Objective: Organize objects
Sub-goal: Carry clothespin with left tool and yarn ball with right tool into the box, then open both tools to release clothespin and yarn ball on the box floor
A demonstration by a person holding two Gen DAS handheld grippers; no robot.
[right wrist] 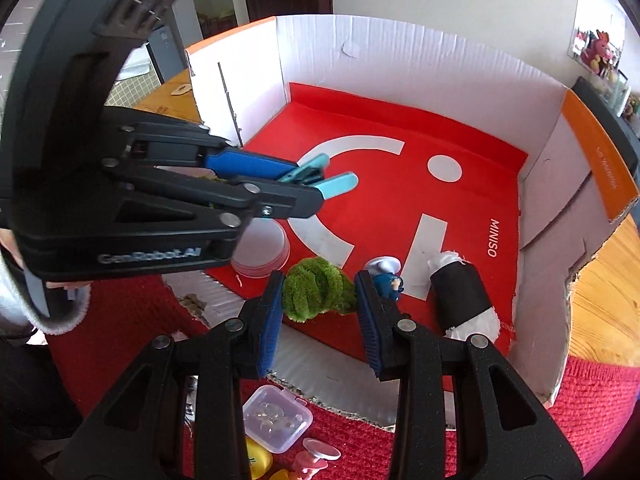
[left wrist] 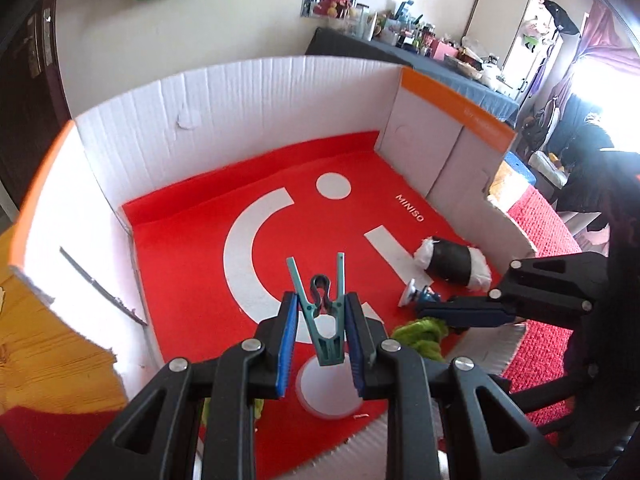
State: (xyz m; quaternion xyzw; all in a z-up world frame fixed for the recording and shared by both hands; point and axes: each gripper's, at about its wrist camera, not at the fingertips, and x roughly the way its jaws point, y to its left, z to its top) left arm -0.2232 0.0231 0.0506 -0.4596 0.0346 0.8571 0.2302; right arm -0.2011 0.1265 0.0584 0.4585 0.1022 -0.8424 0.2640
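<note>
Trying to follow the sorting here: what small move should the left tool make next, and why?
Probably lower a little and open. The left tool is shut on the teal clothespin over the red floor of the box, where sorted things already lie, clear of the green fuzzy thing.

Both wrist cameras close, angled down into white-walled box (left wrist: 240,120); both views share its red floor (right wrist: 400,184)

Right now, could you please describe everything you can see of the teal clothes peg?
The clothes peg is teal plastic with two long legs and a dark spring clip between them. The left gripper is shut on it, blue pads pressing on both sides. It is held above the red floor of the cardboard box, touching nothing else.
</note>
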